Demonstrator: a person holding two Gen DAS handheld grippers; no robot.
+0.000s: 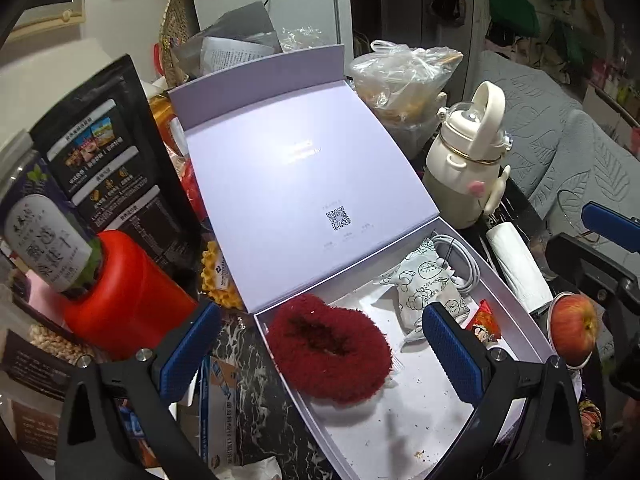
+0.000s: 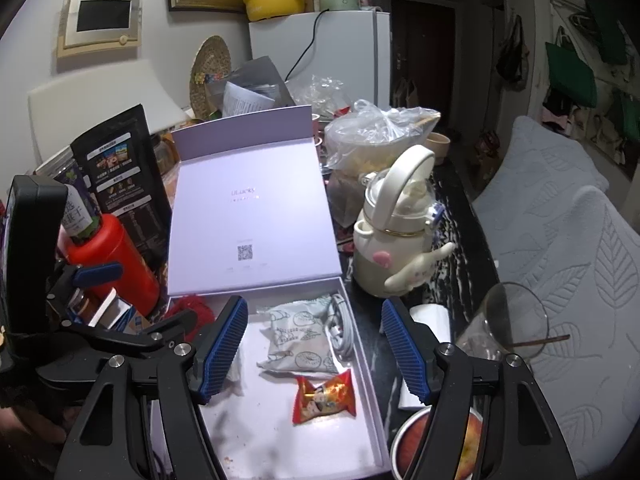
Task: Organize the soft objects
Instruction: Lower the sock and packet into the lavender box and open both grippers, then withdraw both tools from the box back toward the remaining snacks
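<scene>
Both claws wide and empty, left claw (image 1: 320, 344) over red scrunchie (image 1: 330, 348), right claw (image 2: 314, 350) over bread packet (image 2: 298, 340): keep later items inside the box (image 1: 516, 292) walls.

Red fluffy scrunchie (image 1: 330, 354) in open box (image 1: 516, 312), jaws wide, empty

A pale lilac box (image 1: 520, 312) with a white floor holds a fuzzy deep-red ring (image 1: 330, 354), a white pouch (image 1: 430, 292) printed with dark line drawings, a white cable (image 1: 460, 260) and a red-and-orange snack wrapper (image 2: 324, 396). At the left of the frame stand a bright red bottle (image 1: 128, 300) and a black bag (image 1: 108, 160) with white print, on a black table (image 1: 248, 364) veined in white marble pattern. The tongs carry ribbed blue pads (image 1: 452, 354) on black arms, and at the right sit a cream kettle (image 1: 468, 160) and a red-yellow apple (image 1: 574, 326).
</scene>
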